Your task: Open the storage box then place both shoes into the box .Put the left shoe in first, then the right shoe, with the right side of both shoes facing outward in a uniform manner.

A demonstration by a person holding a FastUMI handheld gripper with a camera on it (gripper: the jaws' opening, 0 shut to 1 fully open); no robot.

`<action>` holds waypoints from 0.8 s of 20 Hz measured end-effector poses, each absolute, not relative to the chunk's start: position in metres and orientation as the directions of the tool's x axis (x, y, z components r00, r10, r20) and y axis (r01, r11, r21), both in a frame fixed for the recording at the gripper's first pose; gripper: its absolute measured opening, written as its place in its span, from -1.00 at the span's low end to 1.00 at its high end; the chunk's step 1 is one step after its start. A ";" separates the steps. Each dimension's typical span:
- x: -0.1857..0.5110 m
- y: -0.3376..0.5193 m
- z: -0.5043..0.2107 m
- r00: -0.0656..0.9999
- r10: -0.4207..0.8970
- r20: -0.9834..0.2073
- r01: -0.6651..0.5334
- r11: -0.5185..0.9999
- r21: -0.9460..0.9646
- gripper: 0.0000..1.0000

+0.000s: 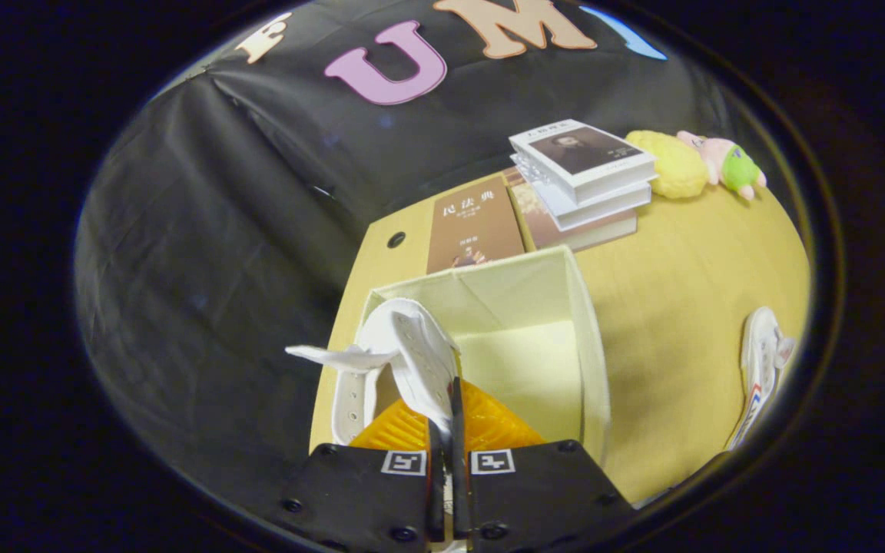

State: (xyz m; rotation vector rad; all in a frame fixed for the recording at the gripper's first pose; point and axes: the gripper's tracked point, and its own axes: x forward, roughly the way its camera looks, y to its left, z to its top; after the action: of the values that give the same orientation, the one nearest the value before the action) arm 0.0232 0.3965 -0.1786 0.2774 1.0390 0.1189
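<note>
Your gripper (446,430) has its fingers pinched nearly together on a thin edge of the white shoe (400,361), at its collar as far as you can tell, so you are carrying that shoe with its orange inside showing just ahead of the fingers.

Take the storage box (592,361) as your landmark. The wooden table (681,307) carries it; the box stands open, its pale floor bare, so the opening step looks done and no shoe lies inside yet. Beyond the box, against its far wall, lies a brown book (473,223), and beside that a stack of books (585,180). Further beyond and to the right of the box sit a yellow plush toy (669,161) and a small pink and green one (727,165).

The shoe you hold hangs over the box's near left corner, partly above the opening, not yet set down. The second shoe (761,369) lies on the table well to the right of the box, untouched.

By my reckoning you are midway through the first placement: lower this shoe in, release, then fetch the other. Whether the held shoe is the left one, you cannot tell from this angle.
</note>
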 end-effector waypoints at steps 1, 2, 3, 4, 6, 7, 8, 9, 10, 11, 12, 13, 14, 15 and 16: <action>0.021 0.397 -0.180 0.493 0.226 -0.840 0.067 0.953 0.296 -0.86; 0.022 0.398 -0.180 0.489 0.227 -0.843 0.087 0.948 0.305 -0.86; 0.021 0.397 -0.178 0.490 0.229 -0.841 0.088 0.947 0.309 -0.84; 0.021 0.395 -0.175 0.496 0.227 -0.838 0.086 0.948 0.308 -0.81; 0.016 0.397 -0.178 0.483 0.226 -0.846 0.079 0.951 0.299 -0.64; 0.006 0.395 -0.184 0.451 0.221 -0.864 0.078 0.955 0.285 -0.55; -0.002 0.395 -0.189 0.421 0.222 -0.880 0.067 0.959 0.274 -0.47; -0.003 0.401 -0.190 0.416 0.255 -0.873 0.053 0.952 0.303 -0.22; -0.004 0.410 -0.188 0.404 0.304 -0.863 0.048 0.935 0.352 0.02; -0.008 0.425 -0.174 0.403 0.372 -0.836 0.043 0.905 0.423 0.27; -0.008 0.436 -0.158 0.405 0.426 -0.809 0.030 0.878 0.477 0.51; -0.011 0.438 -0.146 0.407 0.448 -0.796 0.010 0.869 0.494 0.76; -0.012 0.438 -0.136 0.411 0.454 -0.791 -0.023 0.872 0.489 1.00; -0.012 0.435 -0.128 0.418 0.459 -0.784 -0.061 0.875 0.480 1.00; -0.015 0.434 -0.122 0.422 0.466 -0.778 -0.094 0.876 0.473 0.99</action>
State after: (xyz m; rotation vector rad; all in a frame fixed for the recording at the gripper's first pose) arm -0.0150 0.4343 -0.1221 0.3879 1.0845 0.3611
